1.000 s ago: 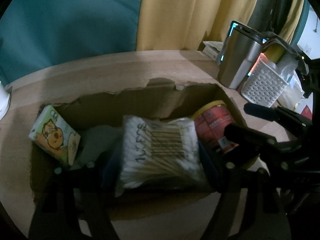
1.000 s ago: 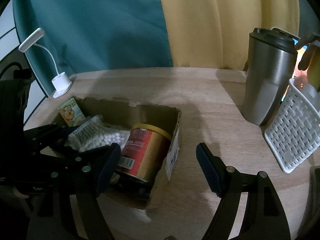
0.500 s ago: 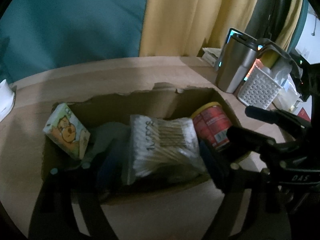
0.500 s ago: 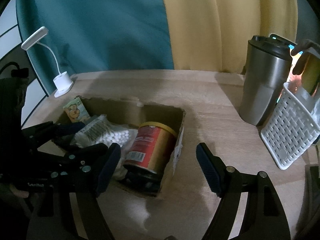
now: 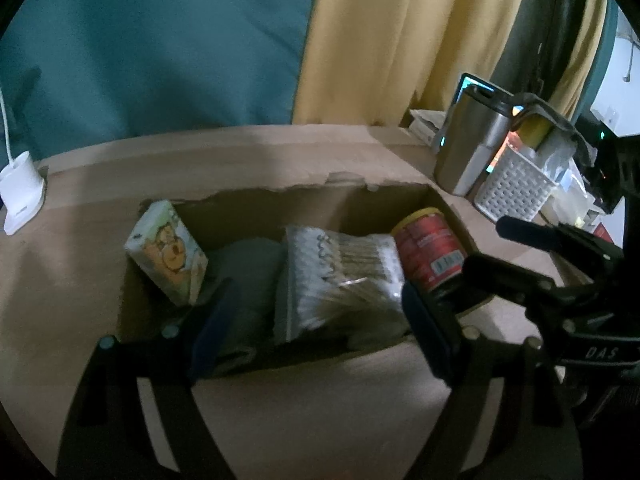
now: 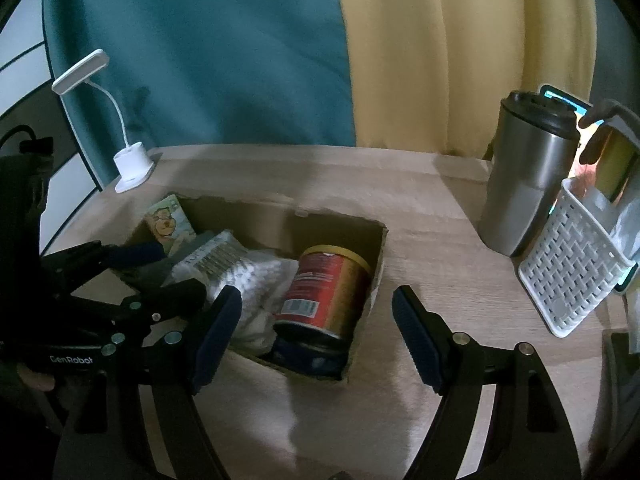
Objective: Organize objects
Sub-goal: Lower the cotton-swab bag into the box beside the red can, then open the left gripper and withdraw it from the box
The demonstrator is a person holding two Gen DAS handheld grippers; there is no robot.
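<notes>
- We see a wooden table (image 6: 420, 208) across both views, with a teal curtain (image 6: 224, 60) and a yellow curtain (image 6: 460, 52) hanging behind it.
- An open cardboard box (image 5: 280, 204) with torn flaps sits at the table's middle; in the left wrist view it fills the centre.
- At 3 o'clock from the box, in the right wrist view, a steel travel tumbler (image 6: 524, 184) with a black lid stands upright, and a white woven plastic basket (image 6: 572, 280) stands just beside it, further toward 3 o'clock.
- At 10 o'clock from the box stands a white desk lamp (image 6: 128, 160) on its small base.
- Inside the box, a red can (image 6: 324, 296) with a yellow rim lies tilted at the 3 o'clock end.
- A clear bag of cotton swabs (image 5: 344, 280) lies in the box's middle, touching the can.
- A small tissue pack with a cartoon bear (image 5: 168, 256) leans at the 9 o'clock end.
- Our left gripper (image 5: 316, 332) hangs over the near edge of the box, fingers spread wide with the swab bag between them, untouched.
- Our right gripper (image 6: 316, 340) is spread too, one finger (image 6: 216, 332) before the swabs, the other over bare table, pinching nothing.
</notes>
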